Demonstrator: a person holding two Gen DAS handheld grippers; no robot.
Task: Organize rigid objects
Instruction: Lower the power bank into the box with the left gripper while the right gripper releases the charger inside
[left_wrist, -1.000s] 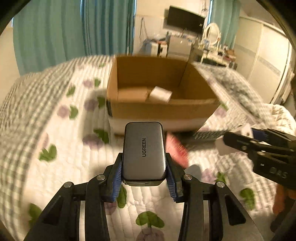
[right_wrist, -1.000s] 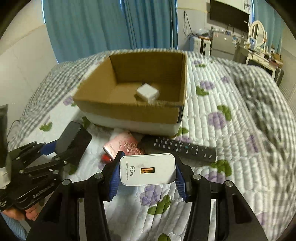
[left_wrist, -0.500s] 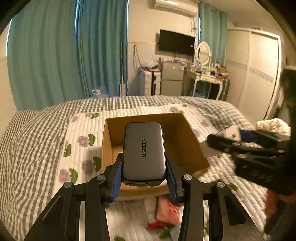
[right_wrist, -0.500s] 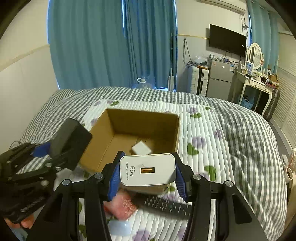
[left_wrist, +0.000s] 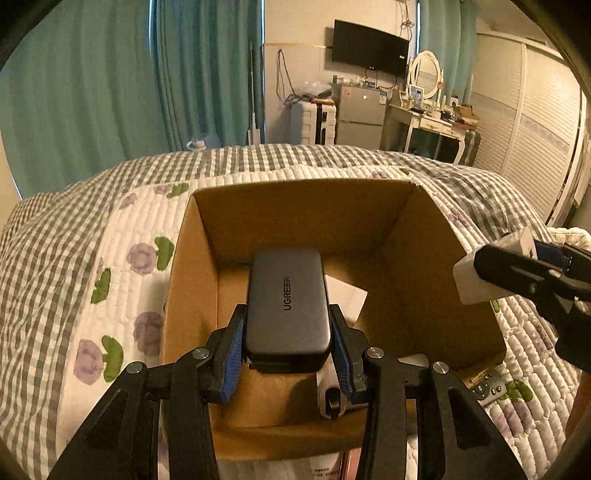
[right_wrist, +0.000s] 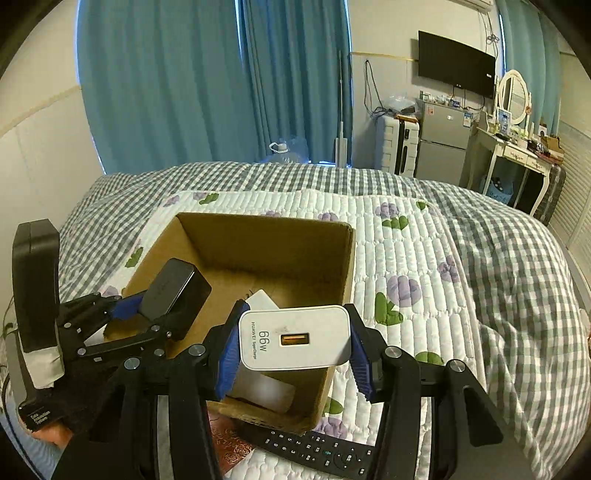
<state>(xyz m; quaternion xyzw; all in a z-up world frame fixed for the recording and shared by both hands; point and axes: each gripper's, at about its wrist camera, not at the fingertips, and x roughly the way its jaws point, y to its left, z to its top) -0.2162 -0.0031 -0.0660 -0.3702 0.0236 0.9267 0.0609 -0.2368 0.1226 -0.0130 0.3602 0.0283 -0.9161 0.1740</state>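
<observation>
My left gripper (left_wrist: 288, 343) is shut on a grey UGREEN charger (left_wrist: 287, 306) and holds it over the inside of the open cardboard box (left_wrist: 436, 266) on the bed. A white charger (left_wrist: 345, 297) lies on the box floor behind it. My right gripper (right_wrist: 293, 347) is shut on a white 66W charger (right_wrist: 294, 338), above the box's near right corner (right_wrist: 317, 402). In the right wrist view the left gripper with its grey charger (right_wrist: 173, 293) hangs over the box's left side.
A black remote control (right_wrist: 317, 452) and a pink patterned object (right_wrist: 229, 443) lie on the quilt just in front of the box. The bed's floral quilt (right_wrist: 417, 258) spreads right of the box. Curtains, fridge and dresser stand beyond the bed.
Both grippers rose from the quilt and moved forward over the box. The left charger now hangs inside the box opening; the right charger sits over its near corner.
</observation>
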